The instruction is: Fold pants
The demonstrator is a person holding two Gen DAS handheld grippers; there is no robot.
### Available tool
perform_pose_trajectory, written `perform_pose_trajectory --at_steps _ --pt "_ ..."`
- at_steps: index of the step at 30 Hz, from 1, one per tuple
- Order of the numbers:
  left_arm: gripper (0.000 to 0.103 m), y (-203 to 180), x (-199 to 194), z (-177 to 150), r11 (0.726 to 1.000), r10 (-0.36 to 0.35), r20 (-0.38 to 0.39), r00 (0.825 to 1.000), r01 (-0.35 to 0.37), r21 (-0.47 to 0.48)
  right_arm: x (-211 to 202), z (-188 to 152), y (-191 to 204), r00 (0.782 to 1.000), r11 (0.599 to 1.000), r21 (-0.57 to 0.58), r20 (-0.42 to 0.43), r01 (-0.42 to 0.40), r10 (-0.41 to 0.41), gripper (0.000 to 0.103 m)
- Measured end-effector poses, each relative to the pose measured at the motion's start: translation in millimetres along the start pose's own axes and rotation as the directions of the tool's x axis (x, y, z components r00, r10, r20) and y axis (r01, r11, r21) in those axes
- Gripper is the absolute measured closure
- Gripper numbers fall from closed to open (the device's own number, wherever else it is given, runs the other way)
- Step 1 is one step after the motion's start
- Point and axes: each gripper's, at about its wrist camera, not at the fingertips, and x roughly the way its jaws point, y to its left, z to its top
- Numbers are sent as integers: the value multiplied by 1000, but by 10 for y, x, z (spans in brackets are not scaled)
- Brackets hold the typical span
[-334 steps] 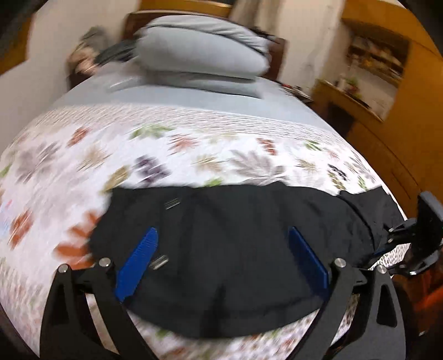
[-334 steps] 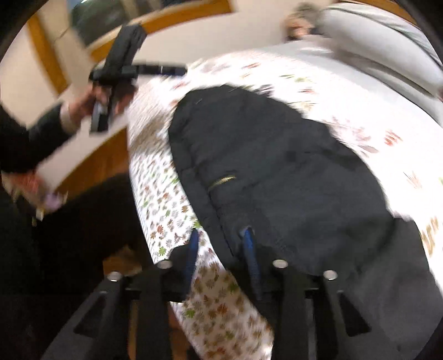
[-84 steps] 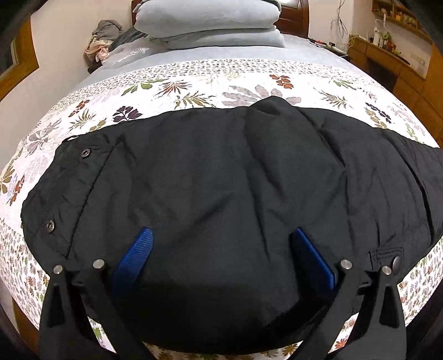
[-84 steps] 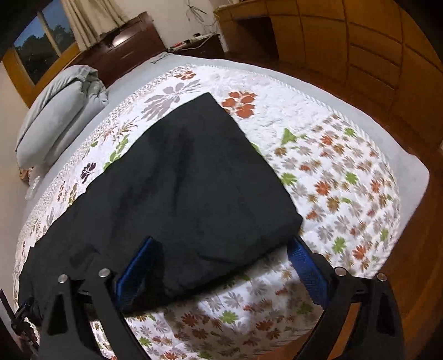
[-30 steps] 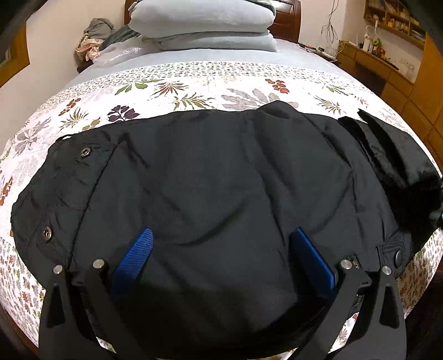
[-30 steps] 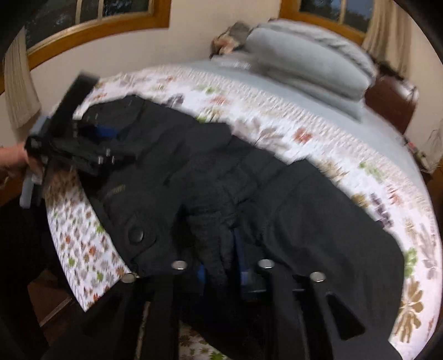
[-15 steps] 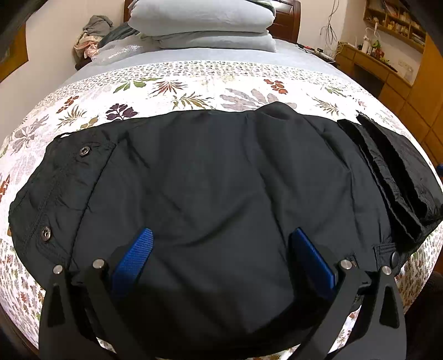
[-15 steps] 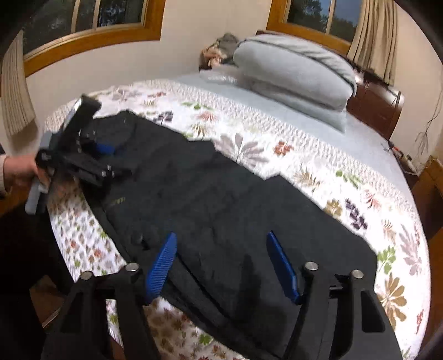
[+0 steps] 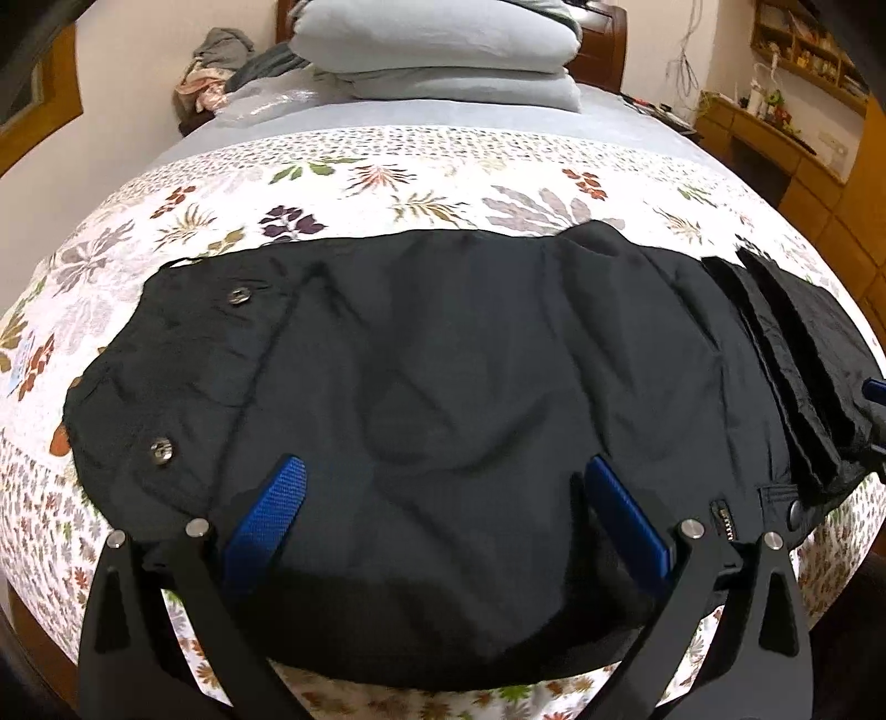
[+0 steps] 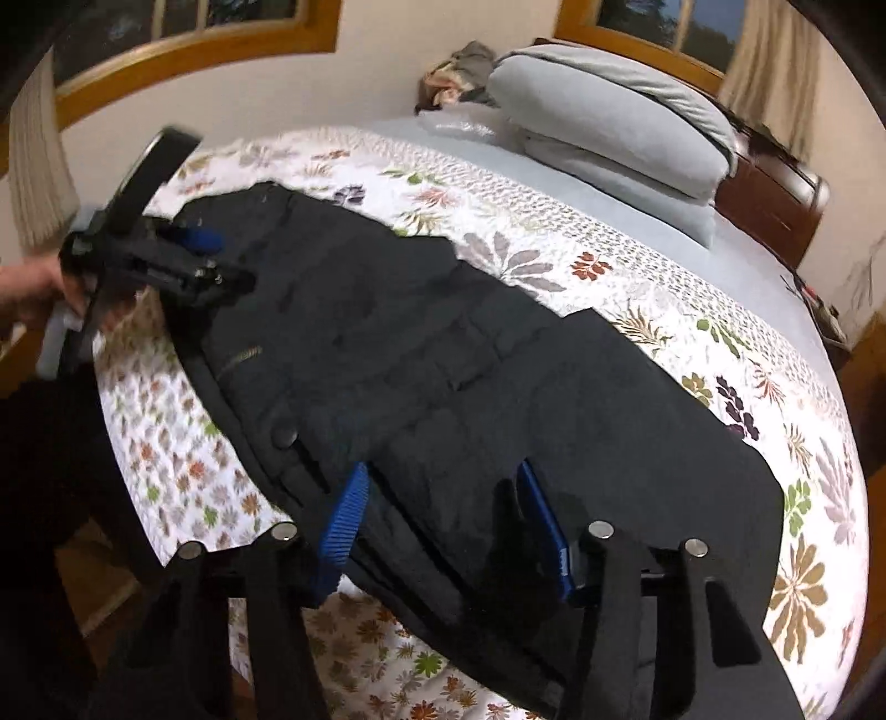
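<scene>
Black pants (image 9: 454,354) lie across the flowered bedspread (image 9: 421,194), with the leg ends (image 9: 792,354) folded over onto the waist end at the right. My left gripper (image 9: 443,465) hovers open and wide over the near edge of the pants, and its pads grip nothing. In the right wrist view it shows at the far left (image 10: 166,266), held by a hand (image 10: 27,288). My right gripper (image 10: 443,476) stands over the folded end of the pants (image 10: 443,354). Its jaws are closing, with fabric lying below them and the pads pressing on nothing.
A stack of grey pillows (image 9: 437,50) and a heap of clothes (image 9: 216,77) lie at the head of the bed. Wooden cabinets and shelves (image 9: 803,111) stand to the right. The bed's near edge runs just under both grippers.
The right gripper let go of the bunched leg ends, opened and drew back a little. The leg ends now lie flat on the pants. The left gripper has hardly moved.
</scene>
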Motion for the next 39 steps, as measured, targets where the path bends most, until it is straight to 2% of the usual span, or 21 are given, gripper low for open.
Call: perform_pose_trajectory --at_steps 7,12,15,18,22,27,29,31,32,33,36,39 --pt "2 69 -22 -2 1000 17 -6 1000 -17 -14 244 -51 160 992 984 -149 -54 101 -111 48" --pt "2 80 -40 -10 1000 23 -8 1000 -23 1 302 -62 118 996 991 -124 -66 55 -64 83" --pt "2 122 -52 -15 1000 27 -8 1000 -27 -4 244 -26 104 998 993 -111 -51 32 -38 91" --pt "2 159 -55 -24 999 30 -8 1000 -30 -12 98 53 83 1000 997 -77 -3 -23 23 93" --pt "2 182 -61 -17 999 36 -4 999 -36 -19 -97 194 181 993 992 -86 69 -95 101 94" --pt "2 178 -52 -18 998 58 7 998 -58 -23 258 80 257 990 987 -73 -24 -141 140 93" --pt "2 170 -39 -22 998 61 1 998 -61 -13 332 21 259 989 987 -57 -36 -148 146 91" --pt "2 170 -54 -23 998 64 3 998 -64 -1 296 41 239 989 987 -56 -34 -148 146 77" --pt "2 178 -73 -19 998 65 5 998 -65 1 250 56 243 989 987 -59 -33 -149 147 60" --pt "2 190 -95 -11 998 64 9 998 -64 1 171 79 262 990 987 -73 -27 -143 142 53" --pt "2 299 -235 31 998 67 38 997 -66 -18 -33 166 358 996 988 -127 15 -89 92 54" --pt "2 463 -379 57 995 88 57 995 -85 -44 -186 352 469 993 989 -122 73 -80 89 53"
